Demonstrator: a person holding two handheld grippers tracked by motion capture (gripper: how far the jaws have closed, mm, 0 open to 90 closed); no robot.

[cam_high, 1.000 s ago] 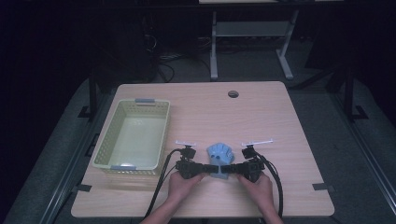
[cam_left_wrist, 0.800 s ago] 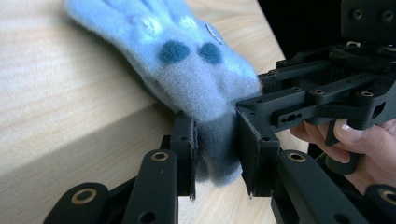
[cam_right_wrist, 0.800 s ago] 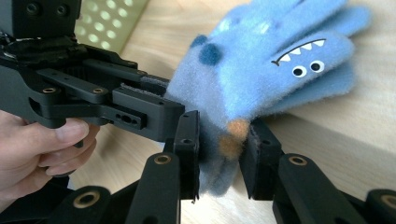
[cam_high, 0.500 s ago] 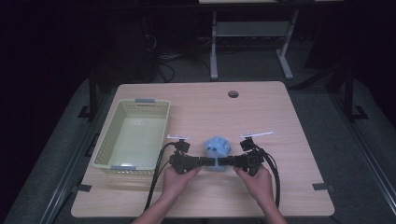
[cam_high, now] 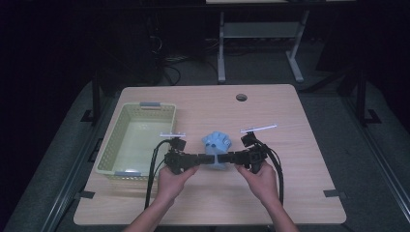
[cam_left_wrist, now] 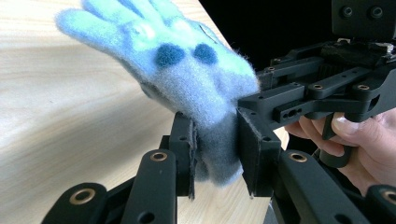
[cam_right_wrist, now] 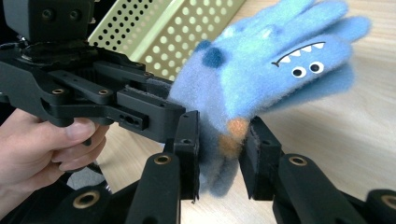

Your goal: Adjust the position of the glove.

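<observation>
blue fuzzy glove (cam_high: 216, 144) | between both tongs | left tongs (cam_high: 209, 158) clamp cuff | right tongs (cam_high: 221, 158) clamp cuff

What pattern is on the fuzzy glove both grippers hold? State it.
The glove is light blue with darker blue spots, an orange patch, and a toothy monster face with two eyes. It shows best in the right gripper view.

Black grippers (cam_high: 216, 158), brass rivets, black cables.

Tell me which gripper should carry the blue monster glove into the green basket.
Left, probably. The left gripper sits on the side of the green basket and is already shut on the blue monster glove. The right gripper, also clamped on it, would have to reach across the left one.
</observation>
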